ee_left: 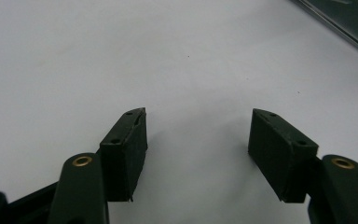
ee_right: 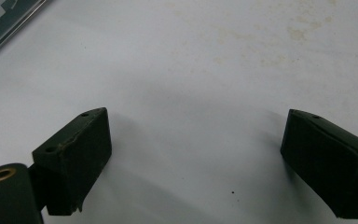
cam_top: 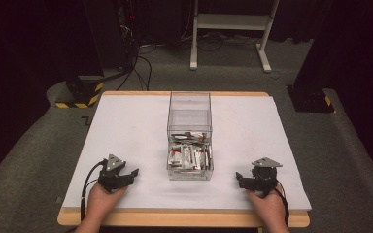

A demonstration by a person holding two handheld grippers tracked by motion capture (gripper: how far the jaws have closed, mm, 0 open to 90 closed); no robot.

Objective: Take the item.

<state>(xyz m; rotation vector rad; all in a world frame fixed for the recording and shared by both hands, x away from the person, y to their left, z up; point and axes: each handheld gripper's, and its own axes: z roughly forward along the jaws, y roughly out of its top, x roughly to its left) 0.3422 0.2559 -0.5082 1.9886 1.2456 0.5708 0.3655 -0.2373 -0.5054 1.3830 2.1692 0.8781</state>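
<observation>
A clear plastic box (cam_top: 189, 136) stands in the middle of the white table (cam_top: 126, 126); its near half holds several red-and-white packets (cam_top: 188, 155), its far half looks bare. My left gripper (cam_top: 135, 173) rests on the table to the box's left, held by a hand, jaws pointing toward the box. In the left gripper view the left gripper (ee_left: 198, 135) is open over bare white surface, with a box edge (ee_left: 340, 23) at top right. My right gripper (cam_top: 239, 178) rests to the box's right. In its own view the right gripper (ee_right: 196, 144) is open, nothing between the pads.
The table's wooden rim (cam_top: 184, 218) runs along the near edge. Beyond the far edge, on grey carpet, stand a white frame's legs (cam_top: 228, 29), black cables (cam_top: 141, 63) and a yellow-black striped base (cam_top: 80, 94). A dark stand foot (cam_top: 311, 97) sits at the right.
</observation>
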